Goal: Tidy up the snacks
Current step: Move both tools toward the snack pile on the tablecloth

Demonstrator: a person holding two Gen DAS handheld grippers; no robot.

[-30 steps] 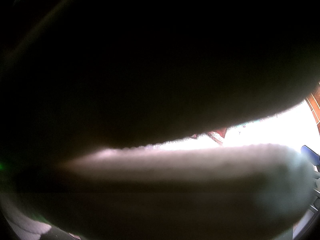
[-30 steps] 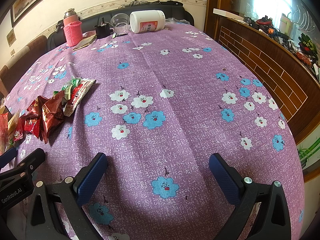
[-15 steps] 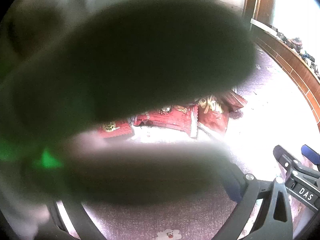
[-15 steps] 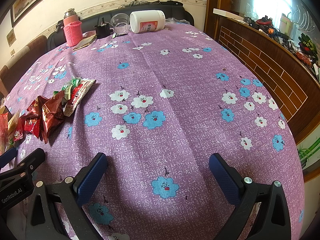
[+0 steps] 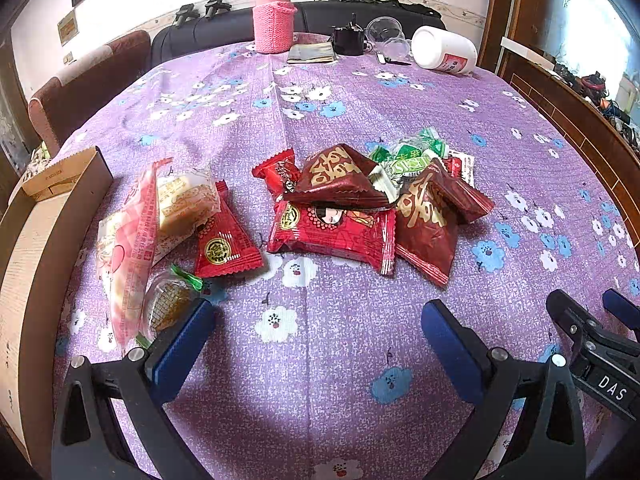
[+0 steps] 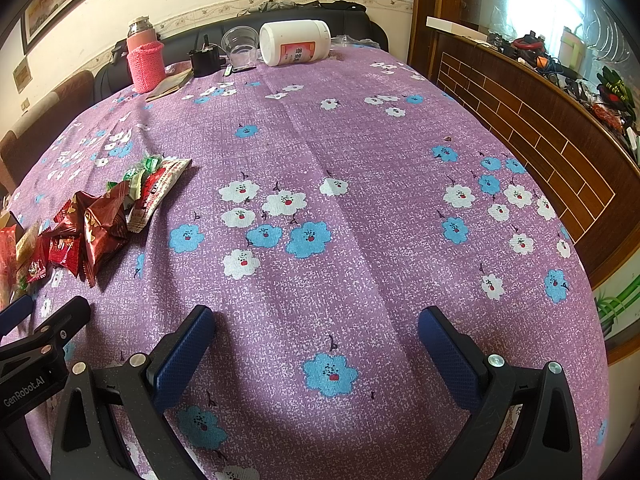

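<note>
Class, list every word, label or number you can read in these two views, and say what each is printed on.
"DAS": white letters on the right gripper.
"GenRobot.AI": on the left gripper.
White jar label: red characters, too blurred.
Snack wrappers: gold characters, not legible.
Cardboard box print: too small.

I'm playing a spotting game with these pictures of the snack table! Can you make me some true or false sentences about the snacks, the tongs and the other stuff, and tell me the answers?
1. Both tongs are open and hold nothing. True: the left tongs and right tongs hover over bare tablecloth.
2. The white jar stands upright. False: it lies on its side.
3. A cardboard box sits left of the snacks. True.
4. The green candies are inside the box. False: they lie on the cloth behind the dark red packets.
5. The pink knitted sleeve covers a bottle. True.
</note>
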